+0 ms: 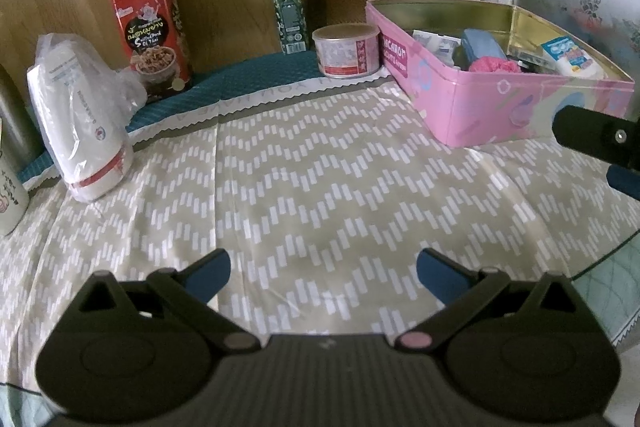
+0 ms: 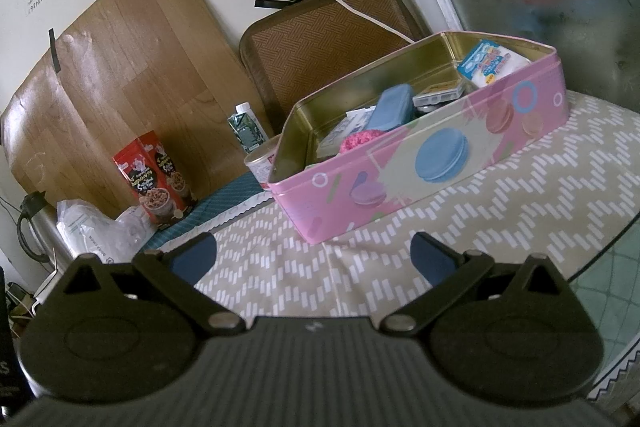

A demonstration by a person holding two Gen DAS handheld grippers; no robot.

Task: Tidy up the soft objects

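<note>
A pink tin box (image 1: 500,107) stands at the back right of the table; it also shows in the right wrist view (image 2: 420,163). Inside lie a pink fluffy item (image 1: 492,66) (image 2: 360,139), a blue pouch (image 1: 482,45) (image 2: 392,107), a white and blue packet (image 1: 572,57) (image 2: 490,61) and small sachets. My left gripper (image 1: 324,273) is open and empty over the patterned cloth. My right gripper (image 2: 314,255) is open and empty just in front of the tin; part of it shows at the right edge of the left wrist view (image 1: 596,135).
A bagged white pack (image 1: 80,123) lies at the left. A red snack box (image 1: 154,35), a green carton (image 1: 290,17) and a round tub (image 1: 346,51) stand along the back. A mug (image 1: 8,195) is at the far left. The table edge (image 2: 600,267) runs at right.
</note>
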